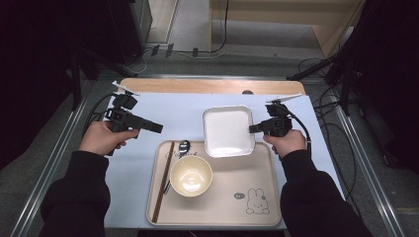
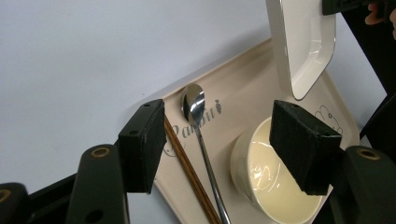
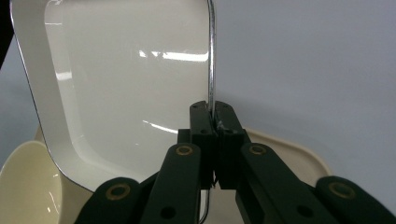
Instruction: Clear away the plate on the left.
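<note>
A square white dish (image 1: 228,130) hangs over the far right corner of the beige tray (image 1: 232,207). My right gripper (image 1: 253,129) is shut on the dish's right rim; in the right gripper view its jaws pinch the dish's thin edge (image 3: 211,84). On the tray lie a cream bowl (image 1: 190,176), a metal spoon (image 1: 183,146) and brown chopsticks (image 1: 163,179). My left gripper (image 1: 157,128) hovers open to the left of the tray, nothing between its pads (image 2: 142,144). Past those pads I see the spoon (image 2: 194,103), the bowl (image 2: 266,172) and the dish (image 2: 306,42).
A pale blue mat (image 1: 168,106) covers the table, with a wooden strip (image 1: 207,85) along the far edge. A rabbit drawing (image 1: 258,201) marks the tray's near right corner. Cables trail from both grippers and lie on the floor beyond.
</note>
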